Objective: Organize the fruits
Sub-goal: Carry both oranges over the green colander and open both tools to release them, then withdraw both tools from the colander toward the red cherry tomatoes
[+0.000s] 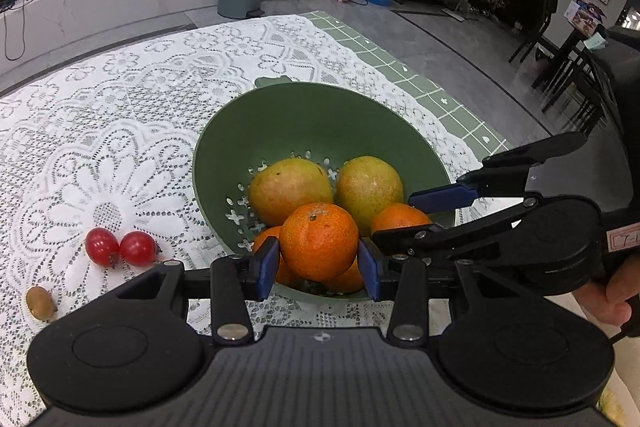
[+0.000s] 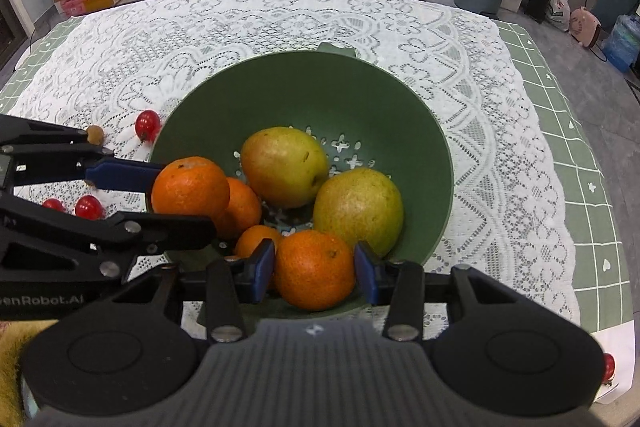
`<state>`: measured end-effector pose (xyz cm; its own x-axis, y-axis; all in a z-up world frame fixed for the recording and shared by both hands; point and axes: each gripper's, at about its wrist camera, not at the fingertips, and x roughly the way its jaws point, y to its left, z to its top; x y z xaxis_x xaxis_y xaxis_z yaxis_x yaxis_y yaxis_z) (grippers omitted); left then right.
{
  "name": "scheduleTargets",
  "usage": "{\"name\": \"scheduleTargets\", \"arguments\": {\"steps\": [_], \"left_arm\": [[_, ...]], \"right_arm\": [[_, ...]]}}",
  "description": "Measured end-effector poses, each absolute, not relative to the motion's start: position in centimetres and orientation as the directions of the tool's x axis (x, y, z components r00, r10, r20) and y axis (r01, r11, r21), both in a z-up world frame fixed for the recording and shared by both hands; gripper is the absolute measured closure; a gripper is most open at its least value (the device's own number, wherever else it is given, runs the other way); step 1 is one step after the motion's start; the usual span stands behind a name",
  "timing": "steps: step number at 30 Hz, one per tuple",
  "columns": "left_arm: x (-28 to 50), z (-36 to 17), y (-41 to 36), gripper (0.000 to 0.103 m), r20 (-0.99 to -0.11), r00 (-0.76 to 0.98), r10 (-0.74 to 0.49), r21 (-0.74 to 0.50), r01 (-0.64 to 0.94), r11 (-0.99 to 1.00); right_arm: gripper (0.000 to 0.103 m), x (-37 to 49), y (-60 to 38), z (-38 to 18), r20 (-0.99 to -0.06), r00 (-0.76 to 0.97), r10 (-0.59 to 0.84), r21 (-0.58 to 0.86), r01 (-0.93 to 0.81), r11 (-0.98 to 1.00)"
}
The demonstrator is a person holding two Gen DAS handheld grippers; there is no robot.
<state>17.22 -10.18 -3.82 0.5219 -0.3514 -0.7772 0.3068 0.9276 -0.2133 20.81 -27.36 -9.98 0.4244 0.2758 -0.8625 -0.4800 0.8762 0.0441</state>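
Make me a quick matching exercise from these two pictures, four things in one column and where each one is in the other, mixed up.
Things:
1. left tongs
2. right tongs
3. pears
4. cherry tomatoes

Places:
A. lying on the lace cloth, outside the bowl
B. deep in the green bowl, untouched
C. shut on the orange nearer the tomatoes
D. shut on the orange beside a pear

Pairs: 1-C, 2-D, 3-B, 4-A

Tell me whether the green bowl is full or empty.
Partly full: the bowl holds two pears and several oranges; much of its inner wall shows bare.
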Motion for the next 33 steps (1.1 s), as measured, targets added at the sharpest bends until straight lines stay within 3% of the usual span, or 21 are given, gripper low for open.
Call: {"name": "scheduleTargets", "arguments": {"steps": [14, 16, 22, 33], "left_arm": [[16.5, -3.3, -10.0, 0.052, -0.761, 0.537, -0.364, -0.229, 0.302, 0.925], [16.2, -3.0, -9.8, 0.049, -0.753, 0.548, -0.366, -0.232, 0.299, 0.926], [14.9, -1.5, -8.9, 0.042, -0.715, 0.587, -0.380, -0.251, 0.292, 0.923], [11.0, 1.4, -5.7, 0.042, -0.664, 0.688, -0.292, -0.217, 0.196, 0.956]], "right_arm": [[0.059, 20.8, -27.1, -9.5, -0.866, 0.427, 0.258, 0.036, -0.464, 0.885], [0.050, 20.8, -27.1, -9.2, -0.863, 0.437, 0.255, 0.031, -0.457, 0.889], [0.041, 20.2, -27.3, -7.6, -0.837, 0.484, 0.255, 0.020, -0.439, 0.898], [0.036, 16.5, -25.1, -4.8, -0.734, 0.621, 0.276, 0.013, -0.394, 0.919]]}}
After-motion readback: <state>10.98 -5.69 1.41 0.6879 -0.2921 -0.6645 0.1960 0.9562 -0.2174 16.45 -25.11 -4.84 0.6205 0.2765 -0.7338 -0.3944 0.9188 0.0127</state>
